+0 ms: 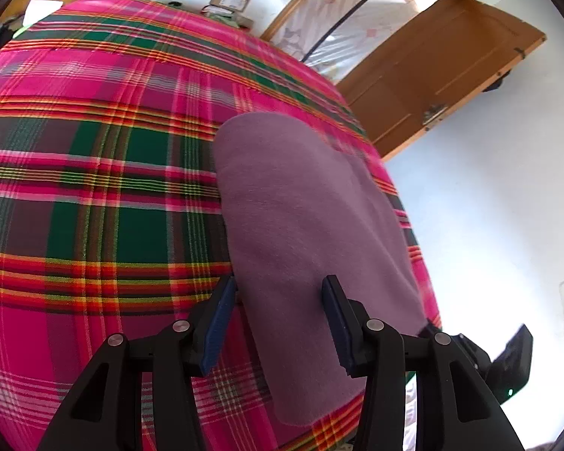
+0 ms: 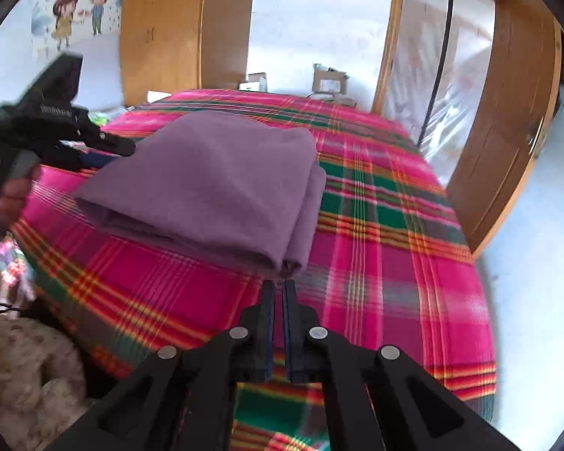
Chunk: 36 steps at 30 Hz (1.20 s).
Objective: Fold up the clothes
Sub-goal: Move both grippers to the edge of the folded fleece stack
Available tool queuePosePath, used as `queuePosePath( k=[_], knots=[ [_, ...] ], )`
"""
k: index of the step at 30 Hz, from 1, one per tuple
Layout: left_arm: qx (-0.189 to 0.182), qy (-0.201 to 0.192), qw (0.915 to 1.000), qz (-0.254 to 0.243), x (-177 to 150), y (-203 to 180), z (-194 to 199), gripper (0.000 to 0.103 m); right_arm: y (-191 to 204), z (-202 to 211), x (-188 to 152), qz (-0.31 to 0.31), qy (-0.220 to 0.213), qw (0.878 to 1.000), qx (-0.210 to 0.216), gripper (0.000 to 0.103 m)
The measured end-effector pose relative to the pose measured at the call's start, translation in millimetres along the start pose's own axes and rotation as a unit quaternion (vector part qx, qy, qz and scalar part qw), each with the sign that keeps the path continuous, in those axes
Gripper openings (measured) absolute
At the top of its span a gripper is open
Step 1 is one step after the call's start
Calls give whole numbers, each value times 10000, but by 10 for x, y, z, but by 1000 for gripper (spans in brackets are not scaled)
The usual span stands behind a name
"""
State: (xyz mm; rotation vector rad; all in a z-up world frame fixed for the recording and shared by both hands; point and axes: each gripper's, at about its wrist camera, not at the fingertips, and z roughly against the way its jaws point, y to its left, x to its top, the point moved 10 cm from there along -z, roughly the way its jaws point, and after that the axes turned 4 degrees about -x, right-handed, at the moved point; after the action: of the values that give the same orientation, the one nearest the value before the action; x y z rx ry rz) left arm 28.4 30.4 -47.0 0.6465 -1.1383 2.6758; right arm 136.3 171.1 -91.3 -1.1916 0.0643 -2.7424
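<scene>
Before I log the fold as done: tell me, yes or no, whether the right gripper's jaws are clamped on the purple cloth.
No. The right gripper has its jaws shut on nothing, just short of the folded purple cloth.

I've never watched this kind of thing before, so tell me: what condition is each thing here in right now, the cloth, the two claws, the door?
Purple cloth: folded in layers, lying flat on the plaid bedspread.
Left gripper: open, over the cloth's near end, holding nothing.
Right gripper: shut, empty, just short of the cloth's corner.
Wooden door: standing open.
</scene>
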Motion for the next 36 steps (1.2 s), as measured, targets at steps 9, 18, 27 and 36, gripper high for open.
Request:
queuePosePath(
  k=[9, 18, 27, 36],
  knots=[
    [-247, 11, 9995, 177, 27, 44, 4, 50, -349, -158, 371, -1501, -37, 9838, 979, 19],
    [-537, 236, 9967, 560, 97, 149, -60, 57, -435, -707, 639, -2207, 364, 9530, 2042, 40],
    [-832, 500, 9922, 785, 152, 182, -256, 58, -432, -1172, 762, -2587, 880, 9177, 2882, 56],
    [-1240, 751, 9838, 1054, 225, 204, -439, 61, -337, -1306, 813, -2494, 1181, 9053, 3230, 61]
  ],
)
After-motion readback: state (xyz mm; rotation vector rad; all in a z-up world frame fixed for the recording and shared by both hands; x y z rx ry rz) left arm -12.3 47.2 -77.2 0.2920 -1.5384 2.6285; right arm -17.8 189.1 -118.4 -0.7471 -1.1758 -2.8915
